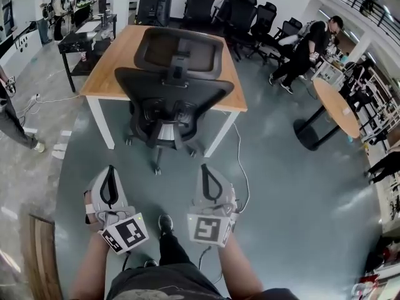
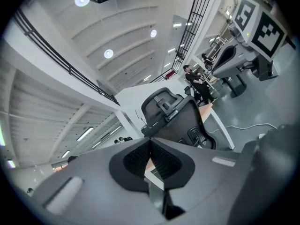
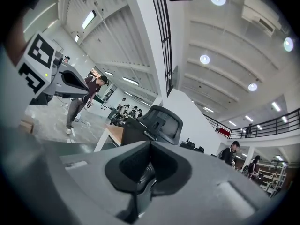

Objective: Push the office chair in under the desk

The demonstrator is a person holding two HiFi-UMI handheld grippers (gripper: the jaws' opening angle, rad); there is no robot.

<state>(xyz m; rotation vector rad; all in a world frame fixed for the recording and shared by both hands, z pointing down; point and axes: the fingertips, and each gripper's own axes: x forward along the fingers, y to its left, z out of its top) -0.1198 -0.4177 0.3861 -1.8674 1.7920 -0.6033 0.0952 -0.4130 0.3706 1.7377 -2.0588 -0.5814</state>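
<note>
"Since the chair heads the list, how does it read?"

"Item one: black office chair. Mesh backrest in a curved plastic frame, padded headrest, star base on castors. Location: at the near edge of the wood-topped counter, which stands on white legs. The chair sits between the two near legs, backrest toward the grippers, headrest showing above the top."

"And the grippers?"

"Item two: left gripper. Grey moulded shell, ribbed black pads, marker cube at the rear. Jaws closed together, nothing between them. Item three: right gripper. Same build, jaws likewise closed on nothing. Both are held level, side by side, pointing at the chair's back and well apart from it. Neither touches anything."

"Surroundings?"

"Smooth grey-green floor. Thin white cable trailing past the counter's right leg. Round wooden table on a black pedestal, off to the right. Row of black chairs along the far wall. Several people standing at the left and right edges. One black shoe of the wearer, between the two grippers."
</note>
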